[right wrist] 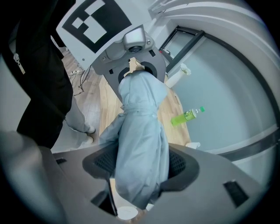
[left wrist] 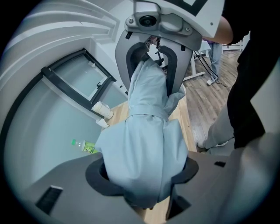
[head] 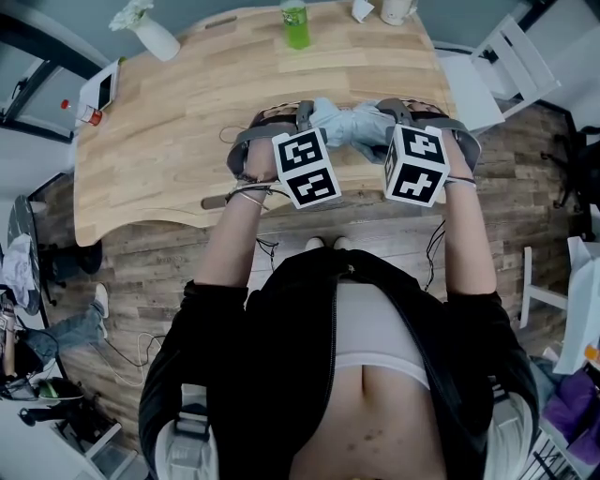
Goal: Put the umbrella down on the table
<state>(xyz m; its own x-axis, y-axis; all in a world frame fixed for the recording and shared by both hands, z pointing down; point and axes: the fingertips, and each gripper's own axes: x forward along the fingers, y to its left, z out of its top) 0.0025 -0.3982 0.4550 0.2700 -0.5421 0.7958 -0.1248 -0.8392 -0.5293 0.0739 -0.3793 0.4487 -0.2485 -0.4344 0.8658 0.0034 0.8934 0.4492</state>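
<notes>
A folded light-blue umbrella [head: 352,122] is stretched sideways between my two grippers, over the near part of the wooden table [head: 178,150]. My left gripper [head: 281,120] is shut on one end and my right gripper [head: 412,112] on the other. In the left gripper view the fabric [left wrist: 146,140] bulges out between the pads of the left gripper [left wrist: 146,173], with the right gripper [left wrist: 151,43] facing it. In the right gripper view the umbrella [right wrist: 140,144] fills the right gripper [right wrist: 140,164]. Whether the umbrella touches the tabletop I cannot tell.
A green bottle [head: 294,23] stands at the table's far edge, with white cups [head: 364,9] to its right and a white vase [head: 155,37] at the far left. A white box [head: 101,89] lies at the left edge. A white chair [head: 497,66] stands to the right.
</notes>
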